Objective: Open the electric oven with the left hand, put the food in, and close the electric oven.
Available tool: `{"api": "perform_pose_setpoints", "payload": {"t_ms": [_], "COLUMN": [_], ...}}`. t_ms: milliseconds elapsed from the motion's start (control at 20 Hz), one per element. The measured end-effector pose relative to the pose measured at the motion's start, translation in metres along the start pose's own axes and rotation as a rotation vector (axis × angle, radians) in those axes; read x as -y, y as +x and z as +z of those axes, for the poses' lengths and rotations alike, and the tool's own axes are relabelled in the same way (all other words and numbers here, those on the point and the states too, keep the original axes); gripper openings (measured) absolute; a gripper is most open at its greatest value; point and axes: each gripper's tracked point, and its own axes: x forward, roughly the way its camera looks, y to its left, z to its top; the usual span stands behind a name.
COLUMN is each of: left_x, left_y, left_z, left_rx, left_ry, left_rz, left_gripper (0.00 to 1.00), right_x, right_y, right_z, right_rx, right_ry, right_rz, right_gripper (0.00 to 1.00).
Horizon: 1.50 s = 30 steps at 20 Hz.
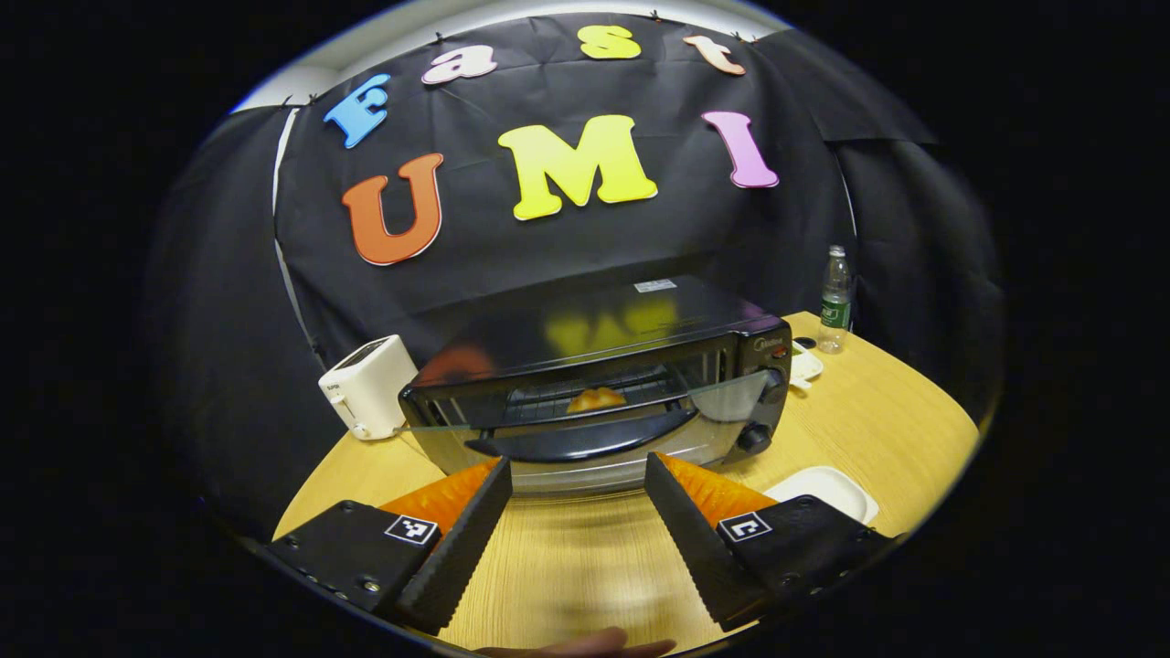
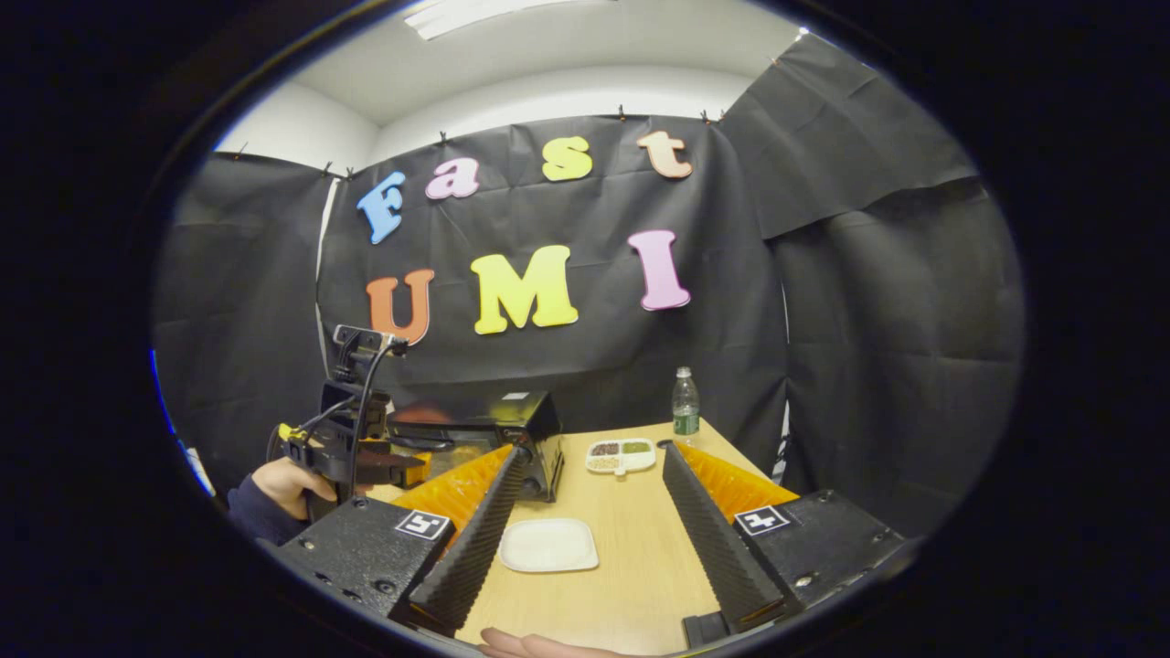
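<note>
Judging from how things lie, the task is near its end, with only the closing step left. Starting at the left of the left gripper view, a white toaster stands on the wooden table, just beside the oven. The oven door looks part open, its glass tilted up at a slant and its dark handle hanging low in front. Behind the glass, the food, an orange-yellow piece, sits on the rack, so the loading step looks done. The left gripper hovers near the handle with its fingers wide apart, holding nothing and not touching the door. To the right lie an empty white plate and, farther back, a plastic bottle.

In the right gripper view, a person's hand holds the left gripper at the far left, in front of the oven. The right gripper hangs above the plate, its fingers also spread and empty. Beyond it sit a divided snack tray and the bottle.

What probably remains is pushing the door fully shut; whether it is swinging at this moment cannot be told.
</note>
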Motion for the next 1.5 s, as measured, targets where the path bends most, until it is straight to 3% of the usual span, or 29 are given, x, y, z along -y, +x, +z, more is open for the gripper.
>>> {"api": "perform_pose_setpoints", "payload": {"t_ms": [300,550,800,950,1000,1200,1400,1450,1500], "left_x": [-0.006,-0.016,-0.039,-0.042,-0.044,-0.066,-0.07,-0.073,-0.072], "left_y": [-0.047,-0.1,-0.155,-0.184,-0.195,-0.236,-0.272,-0.28,-0.286], "left_z": [0.011,0.033,0.056,0.068,0.069,0.07,0.067,0.061,0.057], "left_rx": [0.083,0.184,0.297,0.341,0.348,0.369,0.397,0.393,0.394], "left_ry": [-0.082,-0.085,-0.084,-0.111,-0.131,-0.155,-0.187,-0.195,-0.207], "left_rz": [-0.027,-0.031,0.045,0.043,0.036,0.085,0.076,0.087,0.087], "left_gripper": [0.96,0.96,0.96,1.0,0.95,0.95,0.95,0.89,0.95], "right_x": [-0.005,-0.011,-0.018,-0.016,-0.015,-0.022,-0.022,-0.022,-0.022], "right_y": [-0.002,-0.007,-0.01,-0.013,-0.016,-0.021,-0.022,-0.021,-0.02], "right_z": [-0.001,0.006,0.01,0.019,0.023,0.035,0.038,0.036,0.034], "right_rx": [-0.006,0.009,0.017,0.027,0.038,0.054,0.047,0.041,0.035], "right_ry": [-0.009,-0.016,-0.03,-0.032,-0.041,-0.027,-0.006,-0.001,-0.003], "right_rz": [-0.006,-0.007,-0.013,-0.027,-0.035,-0.03,-0.038,-0.037,-0.038], "right_gripper": [0.93,0.93,0.93,0.93,0.93,0.93,0.93,0.93,0.93]}}
